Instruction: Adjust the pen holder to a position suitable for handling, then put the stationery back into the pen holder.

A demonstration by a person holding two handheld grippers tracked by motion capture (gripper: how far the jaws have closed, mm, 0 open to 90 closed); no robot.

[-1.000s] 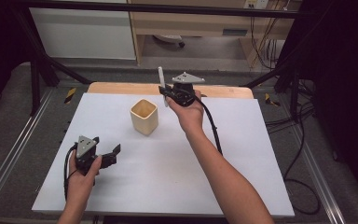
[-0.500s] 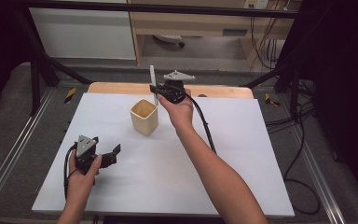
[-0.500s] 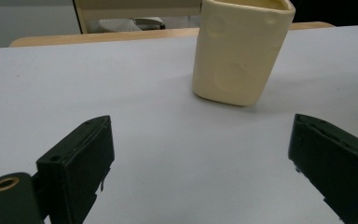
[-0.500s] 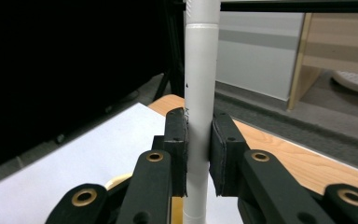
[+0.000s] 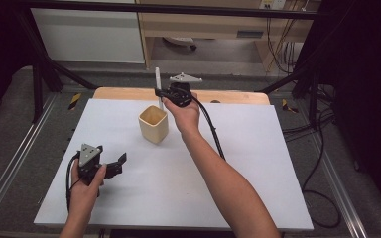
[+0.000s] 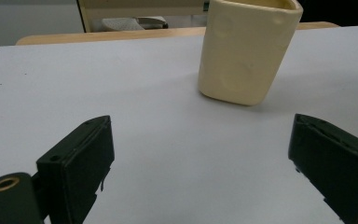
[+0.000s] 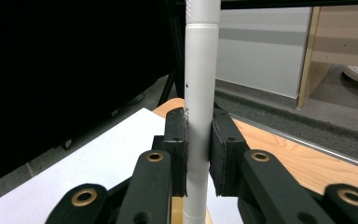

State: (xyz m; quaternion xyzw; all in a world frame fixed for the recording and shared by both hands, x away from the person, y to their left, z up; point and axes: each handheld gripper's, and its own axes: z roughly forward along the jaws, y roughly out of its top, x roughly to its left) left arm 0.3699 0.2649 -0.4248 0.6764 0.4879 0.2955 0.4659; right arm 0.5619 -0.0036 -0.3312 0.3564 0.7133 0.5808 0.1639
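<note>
A cream square cup (image 5: 154, 124) (image 6: 247, 51) stands upright on the white table sheet (image 5: 238, 148), left of centre toward the back. My right gripper (image 5: 159, 94) (image 7: 198, 140) is held just behind and to the right of the cup, above the table, shut on a white marker pen (image 5: 158, 84) (image 7: 200, 84) that stands upright between its pads. My left gripper (image 5: 119, 162) (image 6: 200, 163) rests near the front left of the sheet, open, its jaws pointing toward the cup with bare sheet between them.
A wooden board (image 5: 238, 96) edges the back of the sheet. Metal rails (image 5: 10, 168) run down both sides of the table. Black cables (image 5: 322, 148) hang off the right side. A cabinet (image 5: 218, 25) stands behind the table.
My right gripper has carried the upright pen leftward, from behind the cup's right side to nearer the cup. The left gripper has stayed put.
</note>
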